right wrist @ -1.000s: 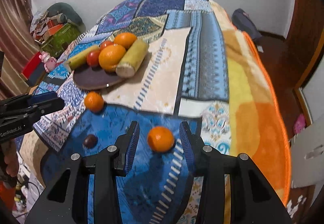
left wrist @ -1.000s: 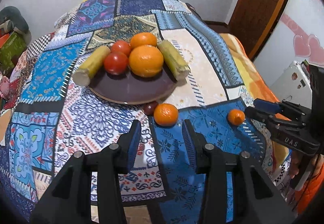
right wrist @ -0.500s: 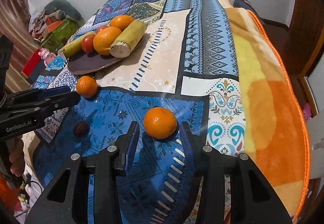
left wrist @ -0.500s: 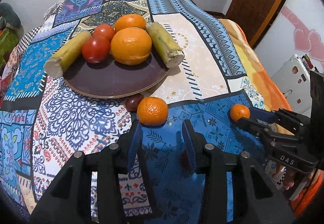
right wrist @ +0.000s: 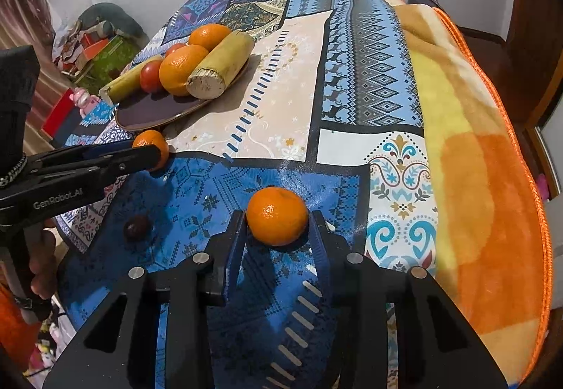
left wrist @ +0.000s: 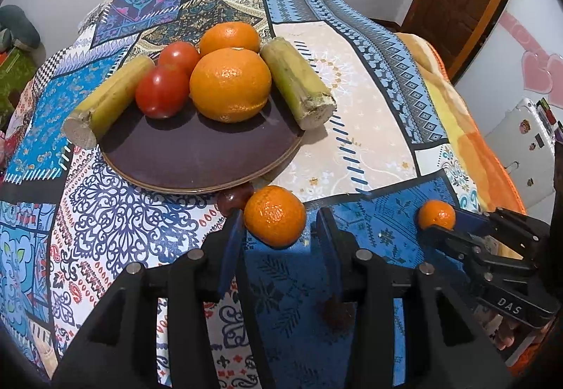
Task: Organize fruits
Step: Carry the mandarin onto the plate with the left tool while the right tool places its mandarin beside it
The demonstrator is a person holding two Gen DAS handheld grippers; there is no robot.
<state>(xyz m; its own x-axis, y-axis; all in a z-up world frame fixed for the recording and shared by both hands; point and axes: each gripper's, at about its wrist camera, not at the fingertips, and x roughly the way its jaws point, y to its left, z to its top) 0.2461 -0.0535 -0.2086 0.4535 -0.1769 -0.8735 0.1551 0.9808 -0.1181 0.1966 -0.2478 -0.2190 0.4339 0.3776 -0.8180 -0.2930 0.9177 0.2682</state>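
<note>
A dark plate (left wrist: 197, 160) holds two oranges, two tomatoes and two sugarcane pieces. Just in front of it a mandarin (left wrist: 274, 215) lies on the cloth between the fingers of my left gripper (left wrist: 279, 230), which is open with a gap on each side. A second mandarin (right wrist: 277, 215) rests on the blue patch between the fingers of my right gripper (right wrist: 278, 225). Its jaws are closing and the pads stand right at the fruit's sides. The left gripper (right wrist: 151, 153) also shows in the right wrist view, and the right gripper (left wrist: 447, 230) in the left wrist view.
One small dark fruit (left wrist: 234, 199) touches the plate's rim, and another (right wrist: 137, 227) lies on the blue patch between the grippers. The patterned cloth drops off at the near edge. An orange blanket (right wrist: 485, 213) covers the right side. Clutter (right wrist: 95, 44) sits on the floor to the left.
My left gripper came forward and down until the mandarin by the plate sat between its fingers. My right gripper edged around its mandarin and its fingers narrowed.
</note>
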